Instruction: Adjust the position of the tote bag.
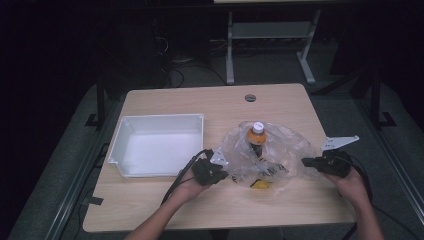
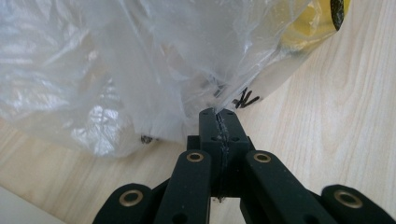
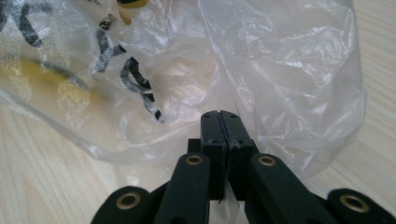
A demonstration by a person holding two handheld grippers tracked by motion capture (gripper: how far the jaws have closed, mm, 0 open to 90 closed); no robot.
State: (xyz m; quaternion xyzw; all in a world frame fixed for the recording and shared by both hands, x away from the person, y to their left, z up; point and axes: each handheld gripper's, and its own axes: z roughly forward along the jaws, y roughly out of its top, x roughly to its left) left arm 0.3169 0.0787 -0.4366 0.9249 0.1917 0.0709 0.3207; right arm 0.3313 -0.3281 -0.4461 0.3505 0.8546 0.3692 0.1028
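Each claw is clamped on one side edge of the clear plastic bag (image 1: 265, 155), left claw (image 1: 220, 176) and right claw (image 1: 306, 162), so the bag with its upright bottle (image 1: 257, 134) spans between them mid-desk (image 1: 150, 205).

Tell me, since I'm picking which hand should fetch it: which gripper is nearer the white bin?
Left. The left gripper sits just off the white bin, near its front right corner, pinching the plastic bag; the right gripper grips the bag's far side.
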